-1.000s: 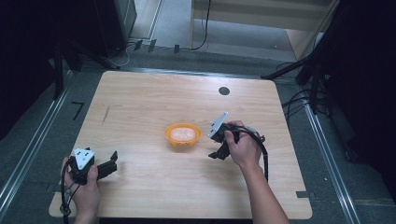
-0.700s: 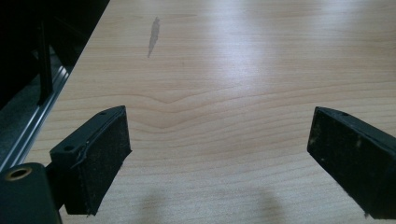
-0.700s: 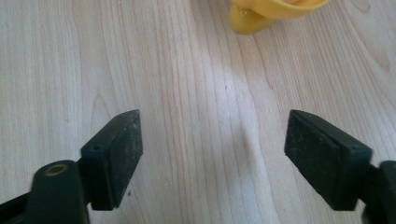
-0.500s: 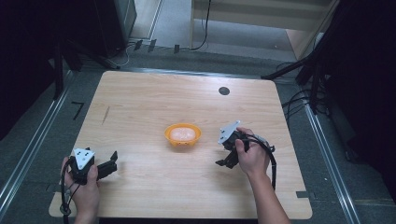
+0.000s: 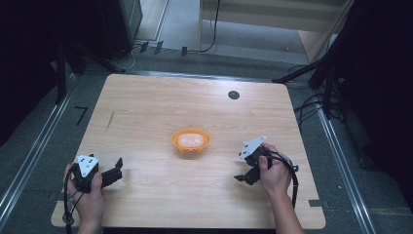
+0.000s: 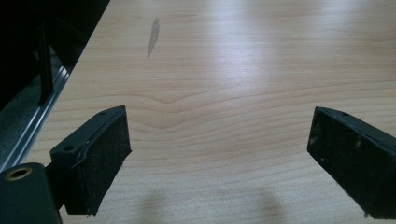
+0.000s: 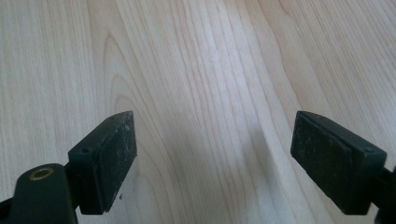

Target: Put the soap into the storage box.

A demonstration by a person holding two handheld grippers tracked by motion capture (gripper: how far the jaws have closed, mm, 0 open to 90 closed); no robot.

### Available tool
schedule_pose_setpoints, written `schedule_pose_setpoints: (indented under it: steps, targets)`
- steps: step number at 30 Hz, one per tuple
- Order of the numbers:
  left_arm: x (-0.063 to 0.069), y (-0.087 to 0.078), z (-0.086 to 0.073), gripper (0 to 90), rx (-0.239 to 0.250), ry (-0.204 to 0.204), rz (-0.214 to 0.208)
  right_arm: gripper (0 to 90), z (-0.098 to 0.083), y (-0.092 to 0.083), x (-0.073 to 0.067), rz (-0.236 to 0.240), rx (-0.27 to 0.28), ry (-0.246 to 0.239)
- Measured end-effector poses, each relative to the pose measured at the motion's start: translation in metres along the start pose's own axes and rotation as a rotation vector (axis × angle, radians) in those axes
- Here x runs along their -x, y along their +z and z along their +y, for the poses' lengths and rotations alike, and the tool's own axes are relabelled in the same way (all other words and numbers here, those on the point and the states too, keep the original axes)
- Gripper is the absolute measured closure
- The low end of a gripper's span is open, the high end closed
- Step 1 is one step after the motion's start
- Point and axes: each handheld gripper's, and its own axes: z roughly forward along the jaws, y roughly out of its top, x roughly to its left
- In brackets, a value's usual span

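An orange bowl (image 5: 191,140) with something pale pink inside sits near the middle of the wooden table (image 5: 160,105). My left gripper (image 5: 115,170) rests at the front left of the table, held in a hand, jaws wide apart with bare wood between them (image 6: 219,154). My right gripper (image 5: 243,175) is at the front right, to the right of the bowl and nearer the front edge, tilted down at the tabletop. Its jaws stand open with nothing between them (image 7: 212,161).
A small dark round hole (image 5: 234,95) lies at the table's back right. A grey streak (image 5: 110,120) marks the left side, also in the left gripper view as a smudge (image 6: 153,35). Metal rails (image 5: 36,146) run along both sides; cables lie on the floor behind.
My right gripper has drawn back from beside the bowl toward the front right of the table. The left gripper has stayed put.
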Motion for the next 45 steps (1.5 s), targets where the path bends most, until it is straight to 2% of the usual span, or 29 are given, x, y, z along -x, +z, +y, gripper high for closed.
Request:
schedule_pose_setpoints:
  steps: [18,23,29,36,45]
  targets:
    - [0.000,0.000,0.000,6.4,-0.001,0.002,0.001,15.3,-0.060,-0.012,-0.015,-0.037,0.057,0.123]
    - [0.000,0.000,0.000,6.4,-0.002,0.003,0.002,15.4,-0.077,-0.017,-0.018,-0.047,0.089,0.162]
    - [0.000,0.000,0.000,6.4,-0.002,0.004,0.003,15.3,-0.097,-0.022,-0.022,-0.061,0.146,0.201]
    - [0.001,0.000,0.000,6.4,0.000,0.005,0.004,15.3,-0.119,-0.031,-0.027,-0.073,0.252,0.261]
    - [0.001,0.000,0.000,6.4,-0.002,0.007,0.002,15.3,-0.137,-0.037,-0.030,-0.088,0.357,0.318]
